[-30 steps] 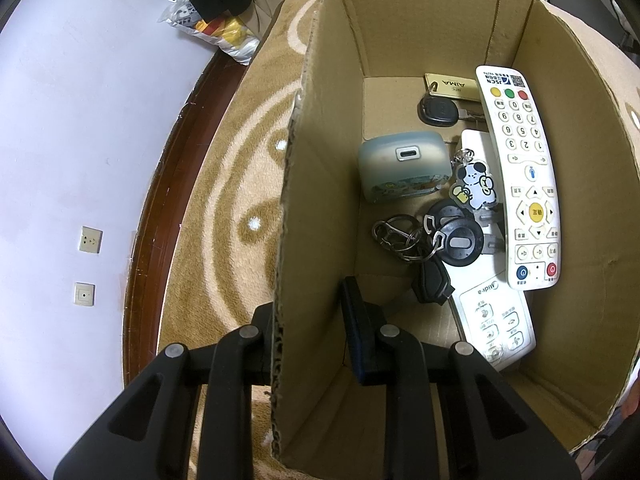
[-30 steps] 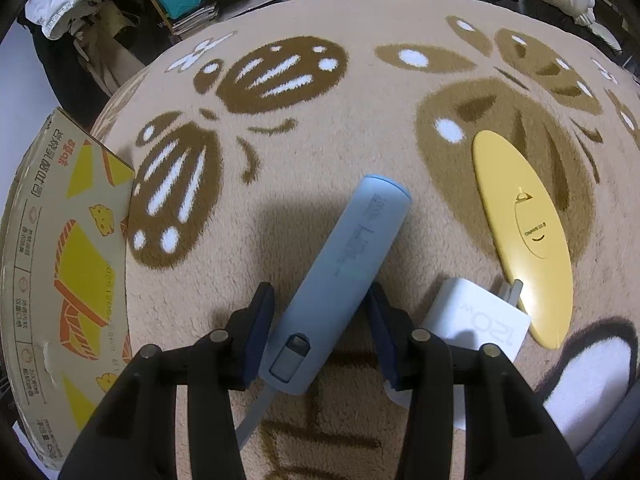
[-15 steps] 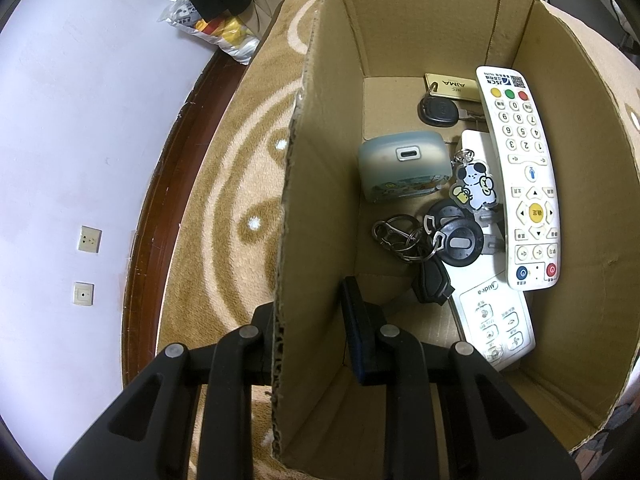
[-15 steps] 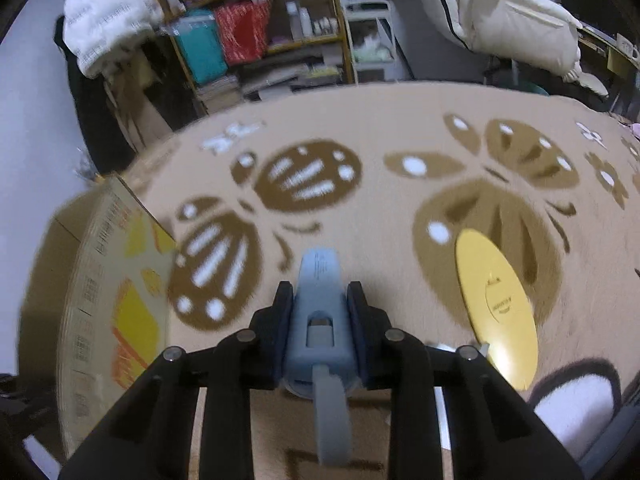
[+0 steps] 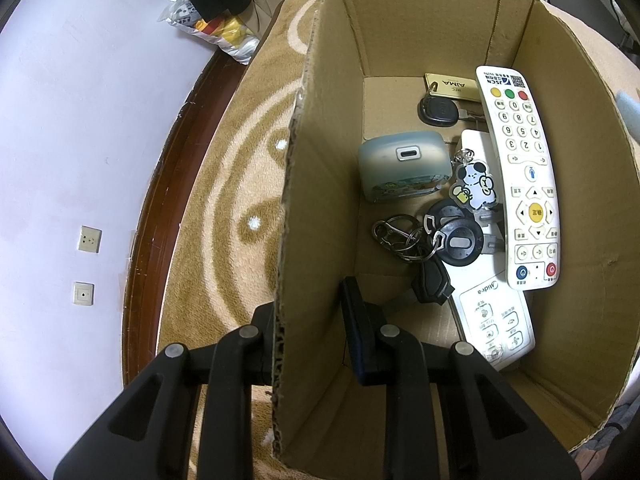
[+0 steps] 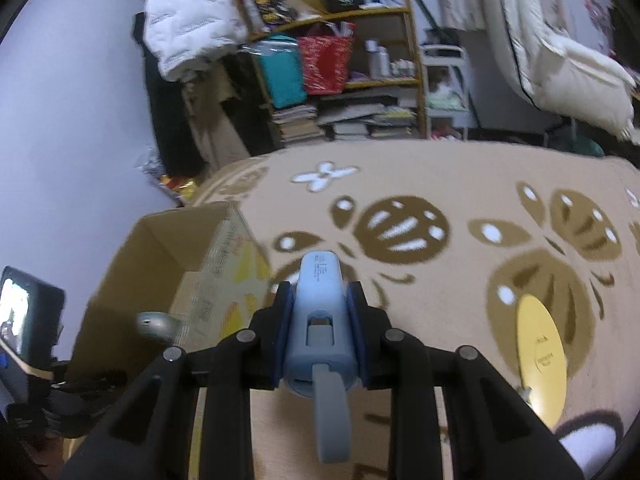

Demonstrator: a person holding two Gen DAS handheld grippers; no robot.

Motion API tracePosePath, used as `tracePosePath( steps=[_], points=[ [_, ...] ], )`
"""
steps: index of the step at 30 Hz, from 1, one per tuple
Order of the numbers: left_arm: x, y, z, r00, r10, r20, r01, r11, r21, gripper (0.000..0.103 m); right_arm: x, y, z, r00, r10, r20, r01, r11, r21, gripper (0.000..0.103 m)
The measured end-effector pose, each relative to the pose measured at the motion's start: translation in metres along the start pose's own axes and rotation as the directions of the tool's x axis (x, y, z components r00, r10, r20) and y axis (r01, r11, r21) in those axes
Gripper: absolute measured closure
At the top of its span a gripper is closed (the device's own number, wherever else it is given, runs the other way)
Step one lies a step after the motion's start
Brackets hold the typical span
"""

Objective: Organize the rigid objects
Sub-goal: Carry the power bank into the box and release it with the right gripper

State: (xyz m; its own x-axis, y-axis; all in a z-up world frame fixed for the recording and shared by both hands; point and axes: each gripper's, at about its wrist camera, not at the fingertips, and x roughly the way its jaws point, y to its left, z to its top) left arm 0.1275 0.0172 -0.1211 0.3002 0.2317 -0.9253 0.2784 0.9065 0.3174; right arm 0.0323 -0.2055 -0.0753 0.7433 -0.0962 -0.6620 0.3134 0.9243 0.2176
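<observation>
- The left tool [image 5: 312,320] is clenched on the near wall of the cardboard box [image 5: 400,20], one finger outside and one inside; judged from this, it steadies the box while the other hand brings something over.
- Inside the box, from that gripped wall rightward: a pale blue-green case [image 5: 402,164] on the floor of the box, a key ring with black fobs [image 5: 436,240] nearer the tool, a cartoon dog charm [image 5: 474,184], a white Midea remote [image 5: 496,316] lying underneath, and a long white remote [image 5: 520,176] leaning against the right wall. A gold tag [image 5: 452,86] and a black fob [image 5: 438,111] sit at the far end.
- The right tool [image 6: 318,316] is grasping a light blue power bank [image 6: 318,320], held off the carpet [image 6: 460,200], just right of the box.
- The step in hand seems to be carrying it over; the next move calls for swinging left above the opening and lowering into free floor.
- A yellow disc [image 6: 540,352] lies on the carpet, well right of the box.
</observation>
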Motion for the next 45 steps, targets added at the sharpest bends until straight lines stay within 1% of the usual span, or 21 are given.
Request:
tracePosePath(
  steps=[3, 6, 12, 17, 24, 30, 33, 39, 43, 45],
  points=[
    [0.000, 0.000, 0.000, 1.000, -0.001, 0.000, 0.001, 1.000, -0.001, 0.079, -0.003, 0.012, 0.004, 0.998, 0.055, 0.010, -0.055, 0.998, -0.005, 0.075],
    [0.000, 0.000, 0.000, 1.000, -0.001, 0.000, 0.001, 1.000, -0.001, 0.079, -0.010, 0.022, 0.007, 0.992, 0.121, 0.035, -0.121, 0.993, -0.003, 0.075],
    [0.001, -0.001, 0.000, 1.000, -0.002, -0.001, 0.002, 1.000, -0.002, 0.079, -0.025, 0.043, 0.011, 0.982, 0.176, 0.070, -0.174, 0.984, -0.034, 0.075],
    [0.002, -0.002, 0.000, 1.000, -0.004, -0.001, 0.004, 1.000, -0.003, 0.079, -0.024, 0.061, 0.007, 0.976, 0.209, 0.057, -0.205, 0.976, -0.072, 0.075],
    [0.001, -0.001, 0.001, 1.000, -0.005, -0.001, 0.005, 1.000, -0.001, 0.079, -0.011, 0.081, -0.008, 0.978, 0.211, 0.007, -0.207, 0.966, -0.154, 0.075],
    [0.000, -0.001, 0.001, 1.000, -0.006, -0.001, 0.006, 1.000, -0.003, 0.079, -0.001, 0.093, -0.021, 0.985, 0.167, -0.035, -0.171, 0.957, -0.234, 0.075],
    [0.000, 0.000, 0.001, 1.000, -0.012, -0.003, 0.012, 1.000, -0.009, 0.079, 0.004, 0.090, -0.023, 0.985, 0.162, -0.053, -0.170, 0.959, -0.229, 0.075],
    [-0.001, 0.000, 0.000, 1.000, -0.013, 0.004, 0.013, 1.000, -0.013, 0.079, 0.005, 0.094, -0.026, 0.988, 0.151, -0.044, -0.158, 0.953, -0.258, 0.075],
    [-0.002, 0.009, -0.003, 0.998, -0.056, 0.011, 0.057, 0.996, -0.070, 0.079, 0.007, 0.095, -0.028, 0.986, 0.154, -0.066, -0.166, 0.953, -0.255, 0.074],
    [-0.002, 0.010, -0.003, 0.998, -0.063, 0.012, 0.064, 0.995, -0.079, 0.079, 0.005, 0.096, -0.029, 0.985, 0.155, -0.071, -0.168, 0.951, -0.258, 0.074]
  ],
)
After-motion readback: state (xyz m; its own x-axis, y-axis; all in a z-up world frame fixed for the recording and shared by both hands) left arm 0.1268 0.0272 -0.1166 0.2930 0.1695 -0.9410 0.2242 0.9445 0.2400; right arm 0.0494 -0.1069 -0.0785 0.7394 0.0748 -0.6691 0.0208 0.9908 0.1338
